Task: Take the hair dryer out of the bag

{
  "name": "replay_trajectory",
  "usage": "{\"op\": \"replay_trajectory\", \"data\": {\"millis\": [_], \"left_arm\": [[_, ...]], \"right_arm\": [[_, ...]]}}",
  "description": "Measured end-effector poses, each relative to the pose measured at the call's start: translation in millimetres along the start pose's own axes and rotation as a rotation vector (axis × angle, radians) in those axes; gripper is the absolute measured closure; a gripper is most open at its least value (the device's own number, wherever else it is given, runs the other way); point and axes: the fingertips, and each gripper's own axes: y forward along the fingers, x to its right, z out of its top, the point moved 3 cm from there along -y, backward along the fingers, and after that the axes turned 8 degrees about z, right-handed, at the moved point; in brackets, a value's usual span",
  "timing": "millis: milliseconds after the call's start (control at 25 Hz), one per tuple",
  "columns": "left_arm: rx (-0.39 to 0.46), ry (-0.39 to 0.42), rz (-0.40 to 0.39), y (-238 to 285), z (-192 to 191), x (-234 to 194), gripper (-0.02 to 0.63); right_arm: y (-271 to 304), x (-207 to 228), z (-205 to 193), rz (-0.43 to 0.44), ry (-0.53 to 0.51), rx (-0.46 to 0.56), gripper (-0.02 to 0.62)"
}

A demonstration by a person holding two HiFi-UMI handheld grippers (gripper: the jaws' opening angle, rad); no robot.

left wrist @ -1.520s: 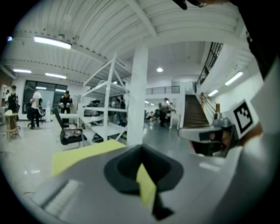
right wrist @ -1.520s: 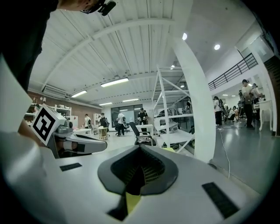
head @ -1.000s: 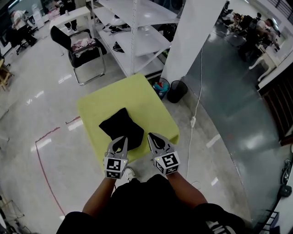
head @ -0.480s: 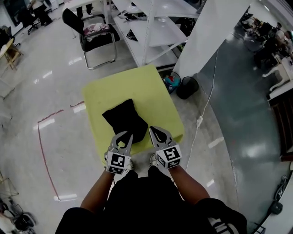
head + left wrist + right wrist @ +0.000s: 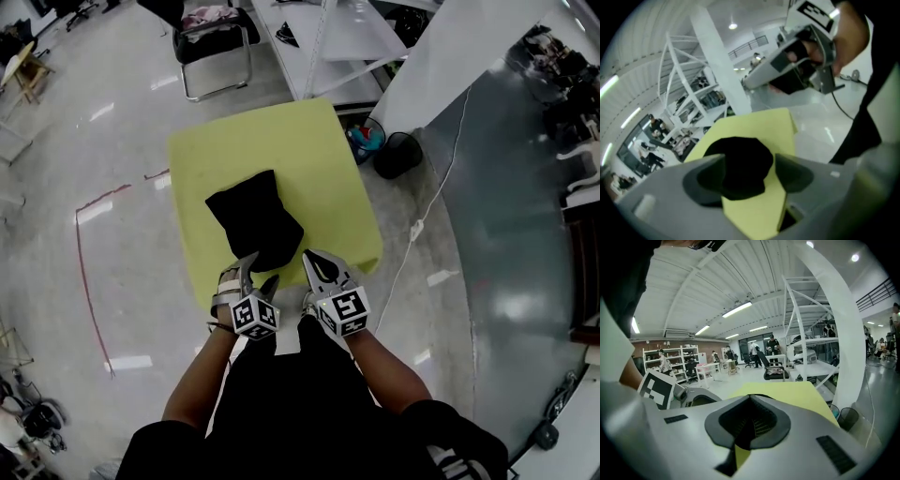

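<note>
A black cloth bag (image 5: 253,220) lies closed on the yellow table (image 5: 281,155), towards its near half. No hair dryer shows; whatever the bag holds is hidden. My left gripper (image 5: 262,270) hovers at the table's near edge just short of the bag, rolled to one side, its jaws opening with nothing between the pads. In the left gripper view the bag (image 5: 740,164) sits beyond the spread jaws. My right gripper (image 5: 307,255) is beside it, shut and empty, pointing over the table (image 5: 787,392).
White shelving (image 5: 337,37) and a white pillar (image 5: 450,47) stand past the table's far side. A black chair (image 5: 211,42) is at the far left. Two bins (image 5: 384,150) sit by the table's right corner, and a white cable (image 5: 422,225) runs across the floor.
Both grippers have sunk towards the table's near edge. The left one has rolled over and its jaws have spread apart. The right stays shut.
</note>
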Motion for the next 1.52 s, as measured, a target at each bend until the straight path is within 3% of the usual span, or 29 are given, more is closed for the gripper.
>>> {"op": "replay_trajectory", "data": {"millis": [120, 240, 360, 440, 560, 760, 920, 1200, 1520], "left_arm": [[-0.071, 0.164, 0.034, 22, -17, 8, 0.284], [-0.131, 0.276, 0.052, 43, -38, 19, 0.284], [-0.162, 0.324, 0.076, 53, -52, 25, 0.284], [-0.144, 0.299, 0.105, 54, -49, 21, 0.291], [-0.098, 0.228, 0.143, 51, -36, 8, 0.371], [-0.036, 0.115, 0.177, 39, -16, -11, 0.585], [-0.041, -0.002, 0.159, 35, -11, -25, 0.589], [-0.03, -0.414, 0.064, 34, -9, -65, 0.591], [0.023, -0.74, -0.016, 34, -15, -101, 0.591]], "right_arm": [[4, -1, -16, 0.015, 0.013, -0.034, 0.589], [7, 0, -37, 0.029, 0.025, -0.075, 0.589], [7, -1, -53, 0.046, 0.032, -0.111, 0.589], [8, -1, -61, 0.055, 0.032, -0.127, 0.589], [11, 1, -73, 0.068, 0.034, -0.151, 0.589], [20, -4, -81, 0.093, 0.034, -0.17, 0.589], [28, -8, -90, 0.119, 0.034, -0.194, 0.589], [48, -20, -96, 0.186, 0.004, -0.239, 0.589], [80, -25, -93, 0.189, -0.02, -0.261, 0.589]]}}
